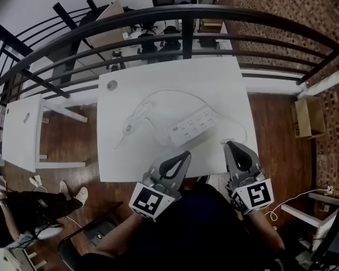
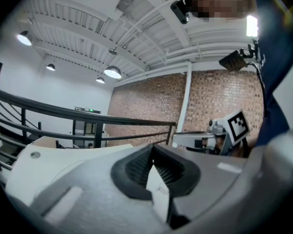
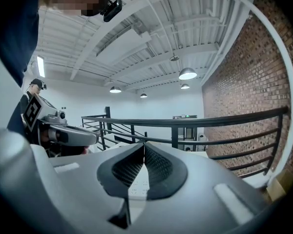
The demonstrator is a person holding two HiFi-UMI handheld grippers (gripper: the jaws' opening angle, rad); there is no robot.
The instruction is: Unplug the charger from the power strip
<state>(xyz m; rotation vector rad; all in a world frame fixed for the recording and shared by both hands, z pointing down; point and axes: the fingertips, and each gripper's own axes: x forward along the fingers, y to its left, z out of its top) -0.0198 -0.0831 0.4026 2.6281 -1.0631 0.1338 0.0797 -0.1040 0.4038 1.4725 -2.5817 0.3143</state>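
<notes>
Two grippers: left gripper and right gripper sit over the near edge of the white table, apart from each other, tips aimed at the far side.
Table edges: the near edge is right under the grippers. The far edge runs close along a dark railing. The left and right edges drop to wood floor.
Open room: bare tabletop lies between the tips and the power strip. The far half is bare except for a small grey disc at the far left corner.
Around: smaller white table at left, seated person lower left, cardboard box on the floor at right.
Power strip look: white, long, lying diagonally mid-table with sockets up. It is near both grippers and touches neither.
Cable: a thin white cable loops left of the strip, and another curve rounds its right end toward the near edge.
Charger: too small to tell on the strip.
Left jaws: pressed together, nothing between the ribbed pads.
Right jaws: pressed together, nothing held.
</notes>
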